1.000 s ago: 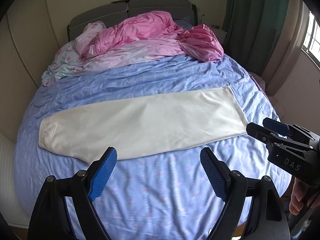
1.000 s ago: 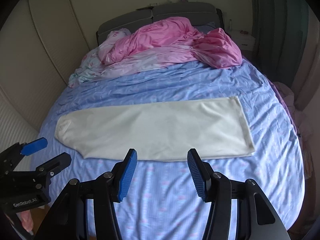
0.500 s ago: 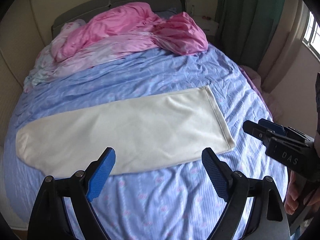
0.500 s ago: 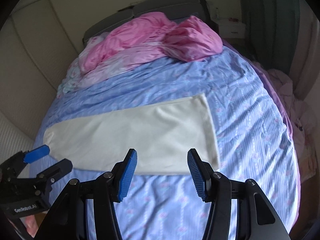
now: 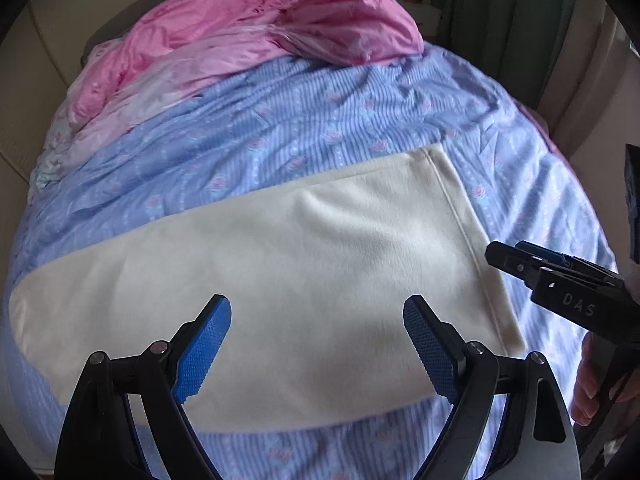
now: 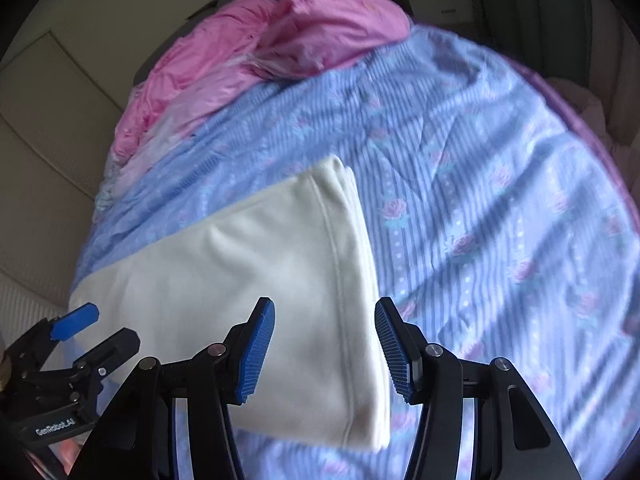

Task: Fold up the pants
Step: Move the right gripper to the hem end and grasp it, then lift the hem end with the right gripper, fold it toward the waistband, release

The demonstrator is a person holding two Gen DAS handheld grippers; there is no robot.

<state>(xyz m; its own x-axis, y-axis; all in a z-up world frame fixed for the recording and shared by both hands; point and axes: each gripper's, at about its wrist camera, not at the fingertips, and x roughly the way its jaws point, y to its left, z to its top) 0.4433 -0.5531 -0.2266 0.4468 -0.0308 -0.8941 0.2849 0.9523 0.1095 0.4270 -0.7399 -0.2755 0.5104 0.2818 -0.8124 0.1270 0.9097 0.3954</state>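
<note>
The cream pants [image 5: 280, 272] lie flat across the blue striped bedspread [image 5: 320, 128], folded lengthwise into one long band, and serve as the landmark here. Their far-left end runs out toward the left edge of the bed in the left wrist view. Over the near edge of the pants' middle stretch hangs the left gripper [image 5: 316, 344], its blue-padded jaws spread wide with nothing between them but the cloth below, which they are not seen to touch. Beyond the pants, toward the head of the bed, a crumpled pink quilt [image 5: 248, 28] is heaped (a paler, satiny part trails along its left side). At the right end of the pants, where a stitched hem [image 6: 340, 280] runs across the band, the right gripper [image 6: 324, 344] hovers with its jaws parted about halfway, straddling that hem from above and pinching nothing. Seen from the left wrist view, this gripper sits just off the pants' right edge, with a person's hand [image 5: 592, 384] on its handle. Right of the pants the bedspread is bare, printed with small roses.
</note>
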